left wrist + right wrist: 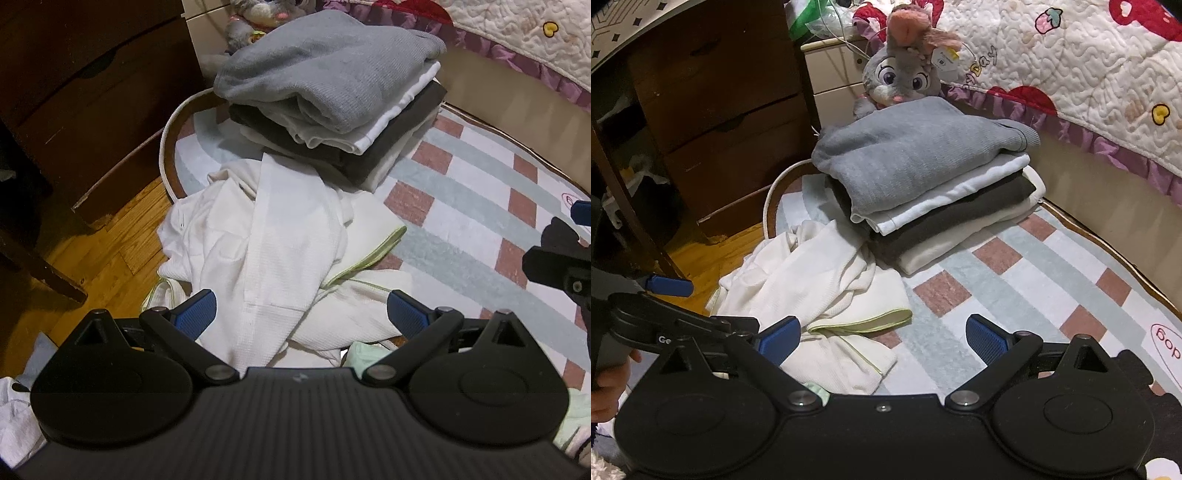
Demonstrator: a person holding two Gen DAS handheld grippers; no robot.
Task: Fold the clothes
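We saw a checked rug [461,206] spread on the wooden floor [92,236] between a dark chest of drawers [716,110] and a bed draped in a quilted cover [1071,74]. On the rug's far end stood a stack of folded clothes [923,184], grey on top, then white, dark and cream. Just in front of it lay a crumpled white garment [273,236], partly over the rug's edge and touching the stack's base. Our left hand-held gripper [301,314] hung low over that garment, its blue pads spread wide apart with nothing between them. Our right hand-held gripper [882,338] hovered beside it over the garment's green-trimmed edge and bare rug, its jaws likewise wide apart and empty. Only the right wrist view showed the face of the plush rabbit [905,70] behind the stack, and fingers [609,384] wrapped on the left tool's handle.
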